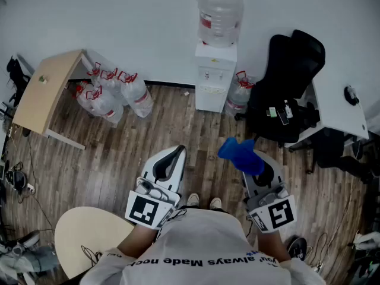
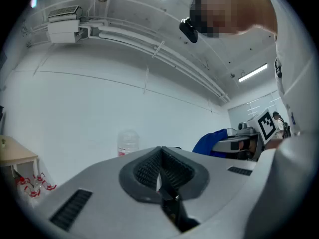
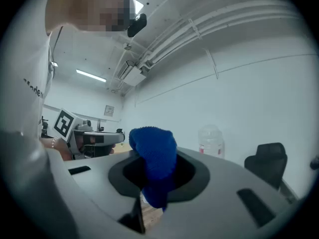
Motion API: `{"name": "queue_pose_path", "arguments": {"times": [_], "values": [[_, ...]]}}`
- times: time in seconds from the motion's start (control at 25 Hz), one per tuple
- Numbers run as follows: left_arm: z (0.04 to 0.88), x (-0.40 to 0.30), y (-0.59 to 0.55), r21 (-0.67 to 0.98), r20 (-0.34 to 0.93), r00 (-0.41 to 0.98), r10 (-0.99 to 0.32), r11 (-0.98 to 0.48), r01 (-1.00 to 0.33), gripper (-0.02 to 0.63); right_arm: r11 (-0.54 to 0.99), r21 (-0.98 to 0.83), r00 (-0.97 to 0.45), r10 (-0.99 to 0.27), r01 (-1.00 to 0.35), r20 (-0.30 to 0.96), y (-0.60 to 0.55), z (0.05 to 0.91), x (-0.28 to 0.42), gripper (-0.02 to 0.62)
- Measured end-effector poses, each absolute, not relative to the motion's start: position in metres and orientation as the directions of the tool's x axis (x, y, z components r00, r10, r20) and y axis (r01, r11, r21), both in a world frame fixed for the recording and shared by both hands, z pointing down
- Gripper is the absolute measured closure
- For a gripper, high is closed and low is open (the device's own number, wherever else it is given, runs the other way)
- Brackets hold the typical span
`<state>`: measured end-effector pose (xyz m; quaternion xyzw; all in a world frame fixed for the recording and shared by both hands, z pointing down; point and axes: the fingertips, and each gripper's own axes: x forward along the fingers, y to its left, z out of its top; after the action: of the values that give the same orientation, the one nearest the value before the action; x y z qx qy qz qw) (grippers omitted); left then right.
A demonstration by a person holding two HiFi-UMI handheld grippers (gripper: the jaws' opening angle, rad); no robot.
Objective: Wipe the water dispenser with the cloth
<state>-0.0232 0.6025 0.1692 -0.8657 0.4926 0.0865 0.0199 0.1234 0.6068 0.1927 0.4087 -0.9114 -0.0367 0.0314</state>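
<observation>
- The left gripper [image 2: 160, 169] is clenched, its ribbed pads pressed together with nothing between them. In the head view it is held low in front of the person, above the wooden floor [image 1: 119, 159].
- The right gripper [image 1: 256, 166] is grasping the blue cloth [image 3: 153, 156]. The cloth is pinched between the jaws and bunches up above them in a rounded lump.
- The cloth is well apart from the water dispenser [image 1: 215, 79], which stands against the white wall straight ahead of the person.
- The dispenser is a white cabinet carrying a large clear bottle [image 1: 219, 10] upside down on top. The bottle has a red label, and the water level inside cannot be made out.
- A spare clear bottle [image 1: 239, 94] with a red handle sits on the floor just beside the dispenser, on its right.
- A cluster of similar clear bottles [image 1: 113, 94] with red handles stands on the floor to the left, beside a tilted wooden tabletop [image 1: 44, 91]. What they hold cannot be told.
- A black office chair [image 1: 285, 88] stands right of the dispenser, against a white tabletop [image 1: 335, 108].
- A round pale tabletop [image 1: 86, 239] lies near the person's left arm.
</observation>
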Motion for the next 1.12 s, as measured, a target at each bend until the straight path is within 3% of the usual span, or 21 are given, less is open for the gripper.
{"name": "queue_pose_path", "arguments": {"times": [0.48,1.12], "values": [[0.178,-0.067,0.59,0.068,-0.168,0.521,-0.837,-0.537,-0.841,0.586,0.618,0.062,-0.617,-0.786,-0.784,0.031,0.594,0.2,0.084,0.508],[0.187,-0.054,0.529,0.072,-0.161,0.527,-0.834,-0.543,-0.837,0.586,0.62,0.029,-0.62,-0.784,-0.784,0.01,0.528,0.21,0.092,0.508]]}}
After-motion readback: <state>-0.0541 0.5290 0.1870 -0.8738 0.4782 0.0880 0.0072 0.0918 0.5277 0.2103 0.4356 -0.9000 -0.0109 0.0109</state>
